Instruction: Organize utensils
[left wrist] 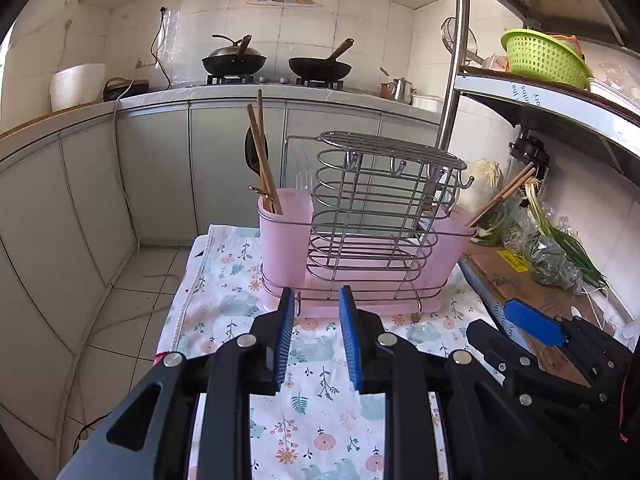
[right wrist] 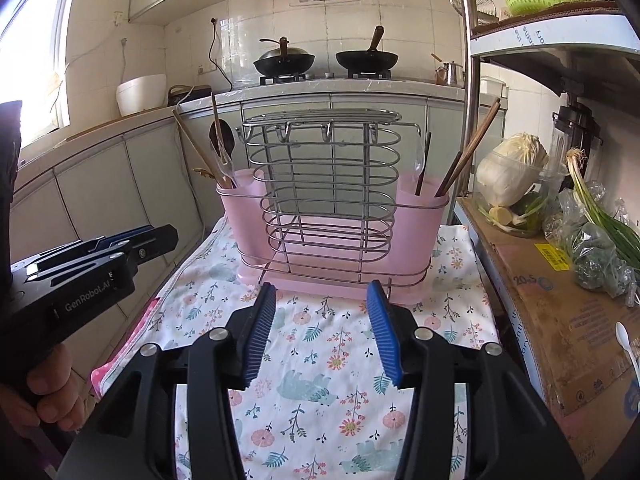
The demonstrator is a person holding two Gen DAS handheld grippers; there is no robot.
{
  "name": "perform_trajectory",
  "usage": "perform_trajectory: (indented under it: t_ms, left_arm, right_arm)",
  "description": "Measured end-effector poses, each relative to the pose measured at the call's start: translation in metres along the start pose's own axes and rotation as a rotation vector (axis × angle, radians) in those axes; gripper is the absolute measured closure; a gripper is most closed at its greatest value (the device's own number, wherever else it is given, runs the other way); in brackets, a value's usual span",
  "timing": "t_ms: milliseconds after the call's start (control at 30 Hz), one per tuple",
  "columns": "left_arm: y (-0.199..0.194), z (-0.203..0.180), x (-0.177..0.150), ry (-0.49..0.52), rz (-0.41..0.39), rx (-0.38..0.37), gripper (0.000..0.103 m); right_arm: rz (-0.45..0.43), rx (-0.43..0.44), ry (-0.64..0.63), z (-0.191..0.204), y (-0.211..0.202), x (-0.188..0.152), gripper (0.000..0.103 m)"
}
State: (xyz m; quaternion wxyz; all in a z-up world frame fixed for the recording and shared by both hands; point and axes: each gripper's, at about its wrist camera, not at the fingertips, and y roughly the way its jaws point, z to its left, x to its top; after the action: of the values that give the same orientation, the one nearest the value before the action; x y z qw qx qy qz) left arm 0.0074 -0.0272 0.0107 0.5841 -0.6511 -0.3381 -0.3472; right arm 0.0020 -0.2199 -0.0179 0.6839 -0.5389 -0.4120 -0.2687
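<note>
Utensil rack [right wrist: 332,216]: wire frame with a pink plastic tray and a pink cup at each end, standing upright on the floral cloth [right wrist: 320,360] straight ahead of both pairs of jaws, apart from them

Right gripper [right wrist: 322,330]: blue ribbed pads standing moderately wide, nothing between them, only the cloth showing in the gap; tips near the front edge of the rack's tray but not touching it

Left gripper [left wrist: 316,322]: pads set narrower, a clear gap between them, nothing held; tips just short of the tray's near left corner. In the right wrist view it appears at the left of the right jaws, with the fingers of a hand [right wrist: 44,396] wrapped on its grip

Left cup [left wrist: 285,232]: ahead and slightly left of the left jaws; holds wooden chopsticks [left wrist: 262,160] leaning left, a dark spoon [right wrist: 221,140] and a clear plastic utensil whose type cannot be told

Right cup [right wrist: 424,200]: ahead and right of the right jaws; holds brown chopsticks [right wrist: 474,148] leaning right, a dark stick and a clear spoon [right wrist: 419,160]

Centre wire basket [right wrist: 328,180]: between the cups, with hooks under its top rim; contents not discernible

Cardboard-covered shelf [right wrist: 560,312]: right of the right jaws; bears a white plastic spoon [right wrist: 626,344], bagged greens, spring onions and a cabbage [right wrist: 512,168]

Beyond the rack: grey cabinets, a counter with two black woks [left wrist: 234,60] on a stove, a metal kettle, a white pot; a green colander [left wrist: 544,58] on the upper shelf at right
</note>
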Motion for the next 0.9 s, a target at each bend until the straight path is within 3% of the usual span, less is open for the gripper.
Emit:
perform_trajectory:
  t_ms: [900]
  left_arm:
    - [0.0068,-0.0005,0.0013,-0.006,0.017,0.005,0.081]
  right_arm:
    - [0.011,-0.006,-0.018,0.0020,0.0055,0.0004,0.055]
